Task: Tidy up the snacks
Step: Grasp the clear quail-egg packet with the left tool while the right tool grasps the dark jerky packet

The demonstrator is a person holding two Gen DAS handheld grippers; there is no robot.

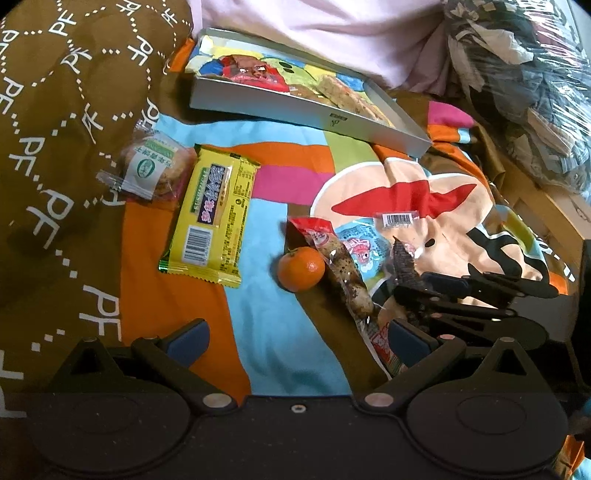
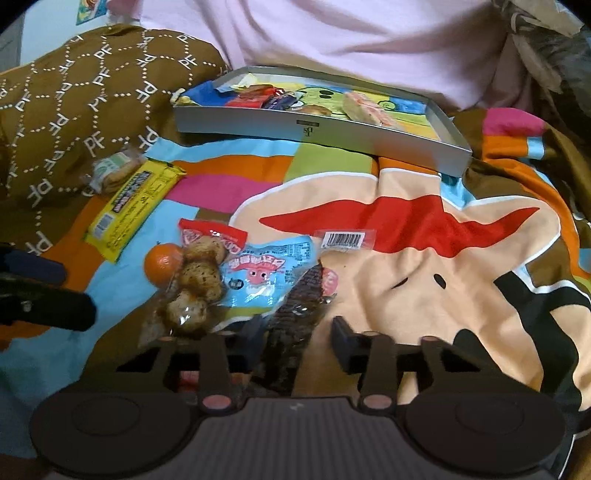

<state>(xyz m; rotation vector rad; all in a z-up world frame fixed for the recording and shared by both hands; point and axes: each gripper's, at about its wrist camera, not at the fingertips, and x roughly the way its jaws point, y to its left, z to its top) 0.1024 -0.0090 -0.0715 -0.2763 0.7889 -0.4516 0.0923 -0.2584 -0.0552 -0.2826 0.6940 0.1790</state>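
Note:
A grey box [image 1: 295, 107] [image 2: 332, 138] holding a few snacks lies at the back of the bedspread. A yellow pack [image 1: 212, 214] [image 2: 129, 206], a round biscuit pack [image 1: 155, 168] [image 2: 110, 171], a mandarin [image 1: 301, 268] [image 2: 162, 264], a red-topped pack of brown balls [image 1: 340, 273] [image 2: 199, 280], a blue pack [image 1: 364, 254] [image 2: 266, 273] and a dark snack pack [image 1: 402, 262] [image 2: 295, 317] lie in front. My left gripper [image 1: 295, 341] is open and empty near the mandarin. My right gripper [image 2: 299, 338] [image 1: 417, 291] is open, its jaws either side of the dark pack.
A brown patterned pillow [image 1: 55, 129] [image 2: 74, 103] is at the left. Pink bedding [image 1: 332, 33] [image 2: 351, 40] lies behind the box. A plastic-wrapped bundle [image 1: 524, 74] sits at the right. The colourful cartoon bedspread [image 2: 424, 277] stretches to the right.

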